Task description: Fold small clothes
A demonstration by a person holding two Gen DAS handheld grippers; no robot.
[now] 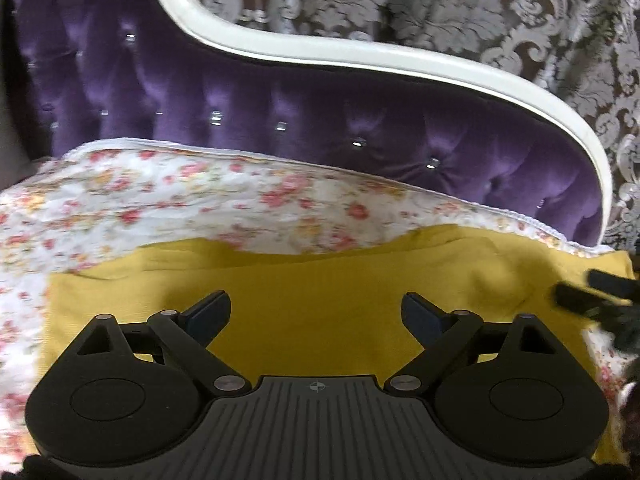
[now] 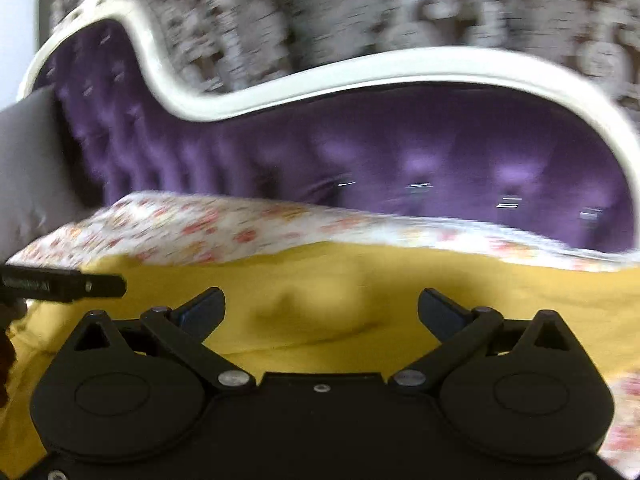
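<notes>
A mustard-yellow garment (image 1: 320,280) lies spread flat on a floral bedsheet (image 1: 200,200). My left gripper (image 1: 316,312) is open and empty, just above the garment's near part. The right gripper's fingers (image 1: 592,292) show at the right edge of the left wrist view, over the garment's right side. In the right wrist view the same garment (image 2: 320,304) lies below, with a small bump in the cloth. My right gripper (image 2: 320,312) is open and empty above it. The left gripper's finger (image 2: 80,284) shows at the left edge there.
A purple tufted headboard (image 1: 280,100) with a curved white frame (image 1: 360,52) rises behind the bed. Patterned grey-brown wallpaper (image 1: 480,8) is behind it. The floral sheet (image 2: 220,228) extends beyond the garment toward the headboard (image 2: 400,152). The right wrist view is motion-blurred.
</notes>
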